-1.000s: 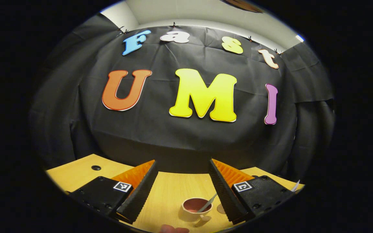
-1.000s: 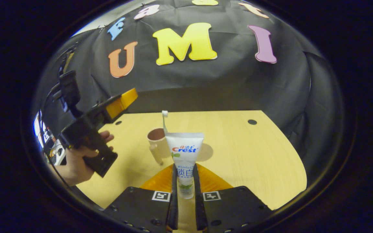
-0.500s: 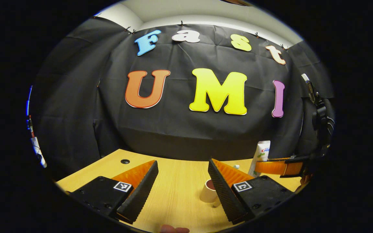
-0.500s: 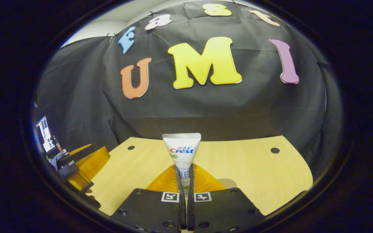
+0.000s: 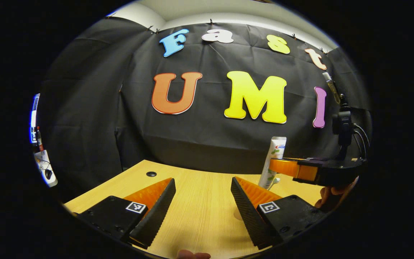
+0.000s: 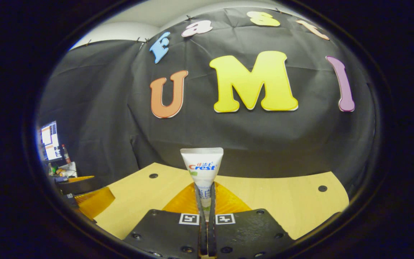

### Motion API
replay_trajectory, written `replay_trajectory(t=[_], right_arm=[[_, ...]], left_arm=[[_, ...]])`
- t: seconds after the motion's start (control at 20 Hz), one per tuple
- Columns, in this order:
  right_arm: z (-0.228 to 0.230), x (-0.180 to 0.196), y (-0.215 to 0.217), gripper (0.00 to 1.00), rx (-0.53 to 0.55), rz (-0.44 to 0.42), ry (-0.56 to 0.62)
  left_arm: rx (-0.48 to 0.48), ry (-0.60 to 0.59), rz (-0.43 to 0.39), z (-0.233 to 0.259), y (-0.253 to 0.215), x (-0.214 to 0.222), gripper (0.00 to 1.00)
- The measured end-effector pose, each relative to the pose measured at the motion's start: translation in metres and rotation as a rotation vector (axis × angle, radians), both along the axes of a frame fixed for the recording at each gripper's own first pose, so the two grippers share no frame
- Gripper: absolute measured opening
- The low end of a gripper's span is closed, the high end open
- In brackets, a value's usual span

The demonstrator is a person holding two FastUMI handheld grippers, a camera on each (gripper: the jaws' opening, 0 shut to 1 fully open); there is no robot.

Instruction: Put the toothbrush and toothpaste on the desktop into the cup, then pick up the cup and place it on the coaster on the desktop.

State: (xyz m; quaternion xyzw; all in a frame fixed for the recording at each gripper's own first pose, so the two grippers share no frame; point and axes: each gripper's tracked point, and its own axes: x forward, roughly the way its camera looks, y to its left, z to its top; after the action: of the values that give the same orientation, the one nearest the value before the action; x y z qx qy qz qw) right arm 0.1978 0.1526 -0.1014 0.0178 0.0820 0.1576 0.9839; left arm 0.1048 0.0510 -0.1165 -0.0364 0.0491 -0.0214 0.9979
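One white, flat-crimped plastic toothpaste tube [image 6: 202, 169], upright, pinched between the right gripper's [image 6: 207, 201] fingers. Left gripper [image 5: 202, 207]: fingers spread wide, holding nothing, above one smooth pale wooden desktop [image 5: 199, 187].

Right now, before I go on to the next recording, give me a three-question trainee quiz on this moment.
1. True or false: the right hand-held gripper is shut on the toothpaste tube.
2. Multiple choice: how does the left hand-held gripper stand? A) shut on the tube B) open, with nothing between its fingers C) shut on a cloth
3. Fill in: in the left gripper view, the tube is held upright above the wooden ____.

Key: 1 true; 2 B; 3 desktop.
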Motion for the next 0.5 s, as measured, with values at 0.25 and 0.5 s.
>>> replay_trajectory(t=[0.25, 0.5], right_arm=[[-0.028, 0.014, 0.0, 0.07, -0.001, -0.029, 0.043], [-0.048, 0.013, 0.002, 0.2, 0.011, -0.032, 0.09]], left_arm=[[0.009, 0.022, 0.003, -0.005, 0.007, 0.0, 0.98], [0.011, 0.039, -0.001, -0.011, 0.006, 0.0, 0.98]])
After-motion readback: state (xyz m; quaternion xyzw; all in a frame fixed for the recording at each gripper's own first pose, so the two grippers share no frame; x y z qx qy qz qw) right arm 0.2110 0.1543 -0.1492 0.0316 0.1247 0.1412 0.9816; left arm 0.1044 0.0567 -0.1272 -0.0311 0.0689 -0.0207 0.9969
